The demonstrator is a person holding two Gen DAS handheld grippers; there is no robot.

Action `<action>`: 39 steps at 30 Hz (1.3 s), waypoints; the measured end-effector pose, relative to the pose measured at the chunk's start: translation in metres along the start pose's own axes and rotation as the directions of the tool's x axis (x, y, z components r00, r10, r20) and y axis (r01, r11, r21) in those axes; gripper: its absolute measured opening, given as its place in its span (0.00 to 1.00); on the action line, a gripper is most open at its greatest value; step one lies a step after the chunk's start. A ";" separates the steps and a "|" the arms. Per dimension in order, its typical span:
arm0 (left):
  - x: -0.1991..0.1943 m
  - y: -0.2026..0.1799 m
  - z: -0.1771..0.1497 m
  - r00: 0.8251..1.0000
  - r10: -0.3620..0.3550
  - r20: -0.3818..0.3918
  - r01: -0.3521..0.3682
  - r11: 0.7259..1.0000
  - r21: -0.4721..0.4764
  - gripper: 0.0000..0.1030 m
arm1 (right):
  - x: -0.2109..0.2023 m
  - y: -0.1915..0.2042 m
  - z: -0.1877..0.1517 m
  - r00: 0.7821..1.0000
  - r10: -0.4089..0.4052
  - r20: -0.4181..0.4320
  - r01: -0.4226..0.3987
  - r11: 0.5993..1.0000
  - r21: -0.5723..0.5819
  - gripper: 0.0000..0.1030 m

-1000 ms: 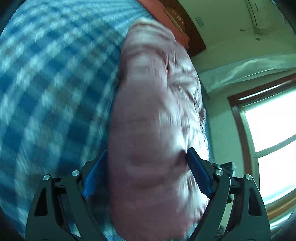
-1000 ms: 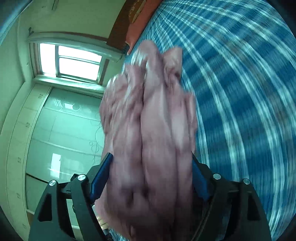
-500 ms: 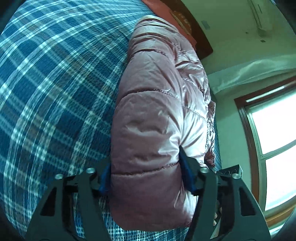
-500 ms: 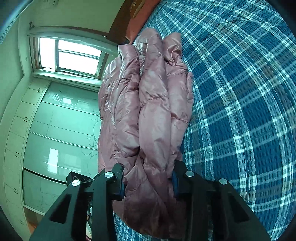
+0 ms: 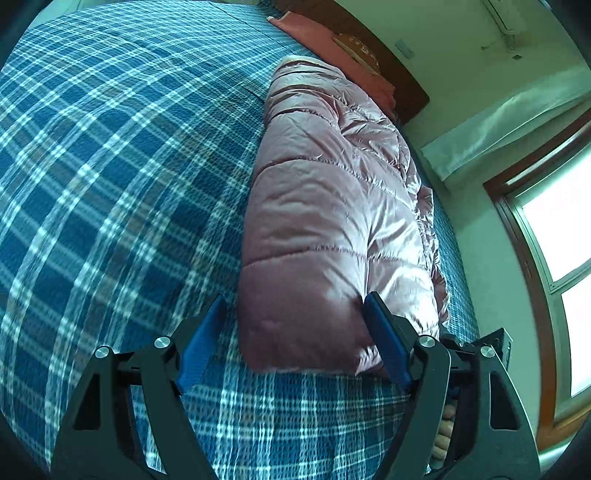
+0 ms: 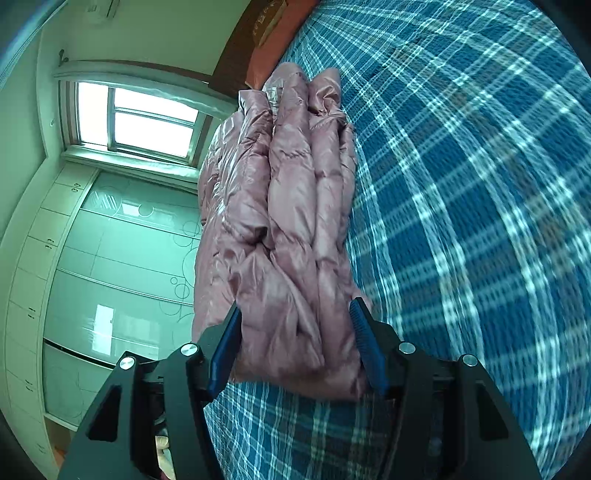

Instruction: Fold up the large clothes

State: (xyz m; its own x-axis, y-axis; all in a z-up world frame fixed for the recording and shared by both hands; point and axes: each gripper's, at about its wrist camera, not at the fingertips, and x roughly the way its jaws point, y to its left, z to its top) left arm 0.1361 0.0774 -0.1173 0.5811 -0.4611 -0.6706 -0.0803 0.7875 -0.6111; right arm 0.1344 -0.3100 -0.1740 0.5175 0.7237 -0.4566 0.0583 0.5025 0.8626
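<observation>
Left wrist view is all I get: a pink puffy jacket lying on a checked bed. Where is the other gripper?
Observer: The right gripper is at the jacket's near end too. Its fingers are opening, with the jacket between them.
Operator: Does the jacket look smooth from there?
Observer: No, that side shows several puffy layers bunched side by side.
Operator: What stands beside the bed?
Observer: A glossy wardrobe with circle patterns, next to the window.

bedspread (image 5: 110, 184): blue plaid, lying across the bed | pillow (image 5: 317, 33): red, sitting by the dark wooden headboard (image 5: 406, 92) | window (image 6: 147, 122): letting in daylight | wardrobe (image 6: 92, 258): standing below the window, glossy doors reflecting light
</observation>
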 end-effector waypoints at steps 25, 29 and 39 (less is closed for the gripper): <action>-0.045 -0.027 -0.060 0.942 0.302 0.146 -0.329 0.916 0.231 0.80 | -0.067 0.019 -0.131 0.970 -0.229 0.087 0.240 0.959 -0.151 0.56; -0.057 -0.033 -0.071 0.924 0.325 0.202 -0.369 0.895 0.252 0.87 | -0.080 0.040 -0.153 0.933 -0.323 0.159 0.352 0.911 -0.215 0.65; -0.094 -0.062 -0.089 0.862 0.375 0.341 -0.475 0.832 0.286 0.94 | -0.106 0.107 -0.205 0.816 -0.456 0.355 0.567 0.751 -0.339 0.71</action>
State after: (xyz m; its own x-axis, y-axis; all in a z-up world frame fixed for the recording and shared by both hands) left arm 0.0147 0.0361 -0.0539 0.7470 0.0367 -0.6638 -0.1109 0.9914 -0.0699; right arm -0.0891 -0.2364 -0.0776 0.6988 0.1936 -0.6887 0.0479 0.9479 0.3150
